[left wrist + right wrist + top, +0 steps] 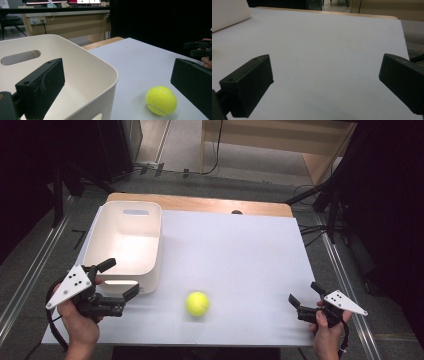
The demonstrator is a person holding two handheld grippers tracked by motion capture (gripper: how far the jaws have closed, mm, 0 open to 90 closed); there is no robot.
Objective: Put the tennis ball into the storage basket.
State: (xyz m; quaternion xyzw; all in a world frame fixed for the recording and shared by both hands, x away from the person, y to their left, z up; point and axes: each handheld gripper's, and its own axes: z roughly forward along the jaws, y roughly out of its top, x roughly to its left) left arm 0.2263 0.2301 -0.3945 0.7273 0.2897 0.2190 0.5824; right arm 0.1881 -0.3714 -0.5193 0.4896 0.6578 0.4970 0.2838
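Looking down from the high view, I see a yellow tennis ball (197,303) resting on the white surface (240,250), toward the near edge and roughly midway between my two grippers, touching neither. Just to its left stands a white plastic bin (125,245) with a slot handle in its far wall; the bin sits at the left side of the surface and holds nothing that I can make out. My left gripper (119,280) hovers at the bin's near right corner, jaws spread wide and holding nothing, one jaw over the bin's rim and the other out toward the ball. In the left gripper view the ball (161,100) lies low between the jaws, nearer the right-hand one, with the bin (75,75) rising at the left and its rim curving past the left-hand jaw. My right gripper (305,294) sits near the right near corner of the surface, well apart from the ball, jaws likewise wide open and empty. In the right gripper view I see bare white surface (324,50) between the jaws and a corner of the bin (229,12) at the upper left.
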